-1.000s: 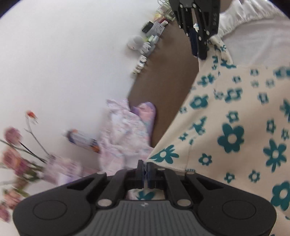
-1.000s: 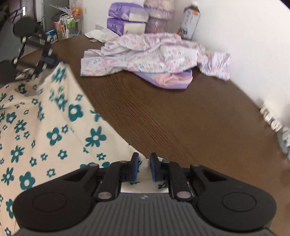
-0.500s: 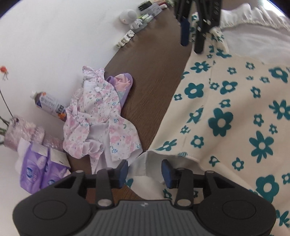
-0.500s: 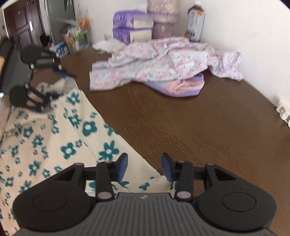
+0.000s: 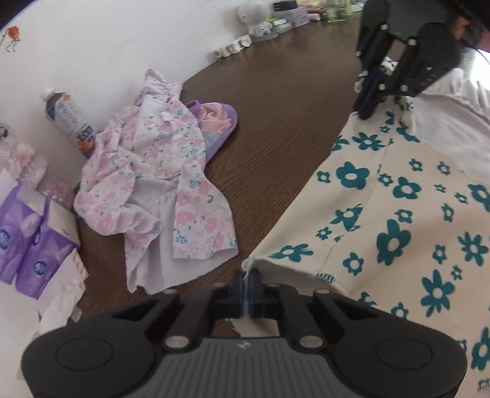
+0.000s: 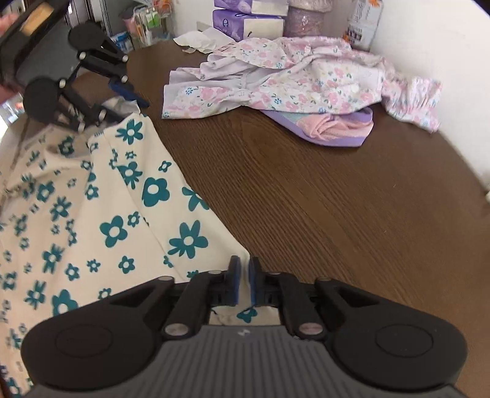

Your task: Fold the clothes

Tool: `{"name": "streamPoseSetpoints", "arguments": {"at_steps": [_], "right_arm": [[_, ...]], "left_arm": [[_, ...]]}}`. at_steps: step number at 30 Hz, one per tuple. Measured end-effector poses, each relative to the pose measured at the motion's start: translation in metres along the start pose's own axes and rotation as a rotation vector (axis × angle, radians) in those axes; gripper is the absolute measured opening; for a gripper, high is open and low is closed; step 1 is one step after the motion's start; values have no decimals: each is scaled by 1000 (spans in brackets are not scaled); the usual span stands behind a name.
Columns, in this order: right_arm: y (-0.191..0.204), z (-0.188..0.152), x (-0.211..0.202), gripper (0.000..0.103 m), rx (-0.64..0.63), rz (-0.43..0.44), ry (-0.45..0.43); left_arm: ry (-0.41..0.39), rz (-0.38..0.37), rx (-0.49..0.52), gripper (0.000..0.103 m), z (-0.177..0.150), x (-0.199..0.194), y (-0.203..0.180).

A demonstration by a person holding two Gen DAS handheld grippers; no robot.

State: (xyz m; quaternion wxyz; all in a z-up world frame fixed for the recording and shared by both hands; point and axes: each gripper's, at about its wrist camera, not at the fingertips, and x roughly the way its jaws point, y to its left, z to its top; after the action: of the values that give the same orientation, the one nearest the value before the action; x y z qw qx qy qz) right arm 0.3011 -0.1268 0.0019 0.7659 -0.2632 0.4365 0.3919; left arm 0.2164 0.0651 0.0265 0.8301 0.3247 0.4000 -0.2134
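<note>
A cream garment with teal flowers [image 5: 398, 214] lies over the near edge of the brown table [image 5: 275, 122]; it also shows in the right wrist view [image 6: 92, 208]. My left gripper [image 5: 247, 283] is shut on one corner of its hem. My right gripper [image 6: 244, 283] is shut on the other corner. Each gripper shows in the other's view: the right one [image 5: 372, 98] at the far end of the garment, the left one [image 6: 128, 98] likewise.
A crumpled pink floral garment [image 5: 159, 171] lies on a purple and pink folded pile [image 5: 217, 119] near the wall. A bottle [image 5: 69, 119], purple tissue packs [image 5: 24, 242] and small items [image 5: 260, 18] line the table's far edge.
Both grippers were shut on the garment, opened half a second ago, and are now shut again on the hem corners. The garment lies flatter and lower on the table.
</note>
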Motion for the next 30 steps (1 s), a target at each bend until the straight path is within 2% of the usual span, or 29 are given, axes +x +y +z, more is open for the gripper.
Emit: {"name": "streamPoseSetpoints", "arguments": {"at_steps": [4,9,10,13,16,18,20,22,26,30], "right_arm": [[36,-4,-5,1,-58,-169,-28],[71,-8,-31,1,-171,-365,-111],[76,-8,-37,1,-190,-410,-132],[87,-8,-47,1,-233,-530,-187],[81,-11,-29,1,-192,-535,-147],[85,-12,-15,1,-211,-536,-115],[89,-12,-17,1,-221,-554,-134],[90,-12,-25,1,-206,-579,-171],[87,-17,-20,1,-189,-600,-156],[91,-19,-10,1,-207,-603,-132]], "left_arm": [[-75,88,2,3,0,-14,-11],[-193,302,140,3,-1,-37,-36],[-200,336,162,3,-3,-39,-41],[-150,332,150,3,-6,-25,-41],[-118,312,151,3,-8,-11,-42],[-173,351,159,3,-8,-20,-45],[-218,394,166,3,-7,-30,-47],[-228,418,174,3,-6,-31,-48],[-166,371,171,3,-6,-10,-47],[-228,390,173,3,-5,-30,-52]]}}
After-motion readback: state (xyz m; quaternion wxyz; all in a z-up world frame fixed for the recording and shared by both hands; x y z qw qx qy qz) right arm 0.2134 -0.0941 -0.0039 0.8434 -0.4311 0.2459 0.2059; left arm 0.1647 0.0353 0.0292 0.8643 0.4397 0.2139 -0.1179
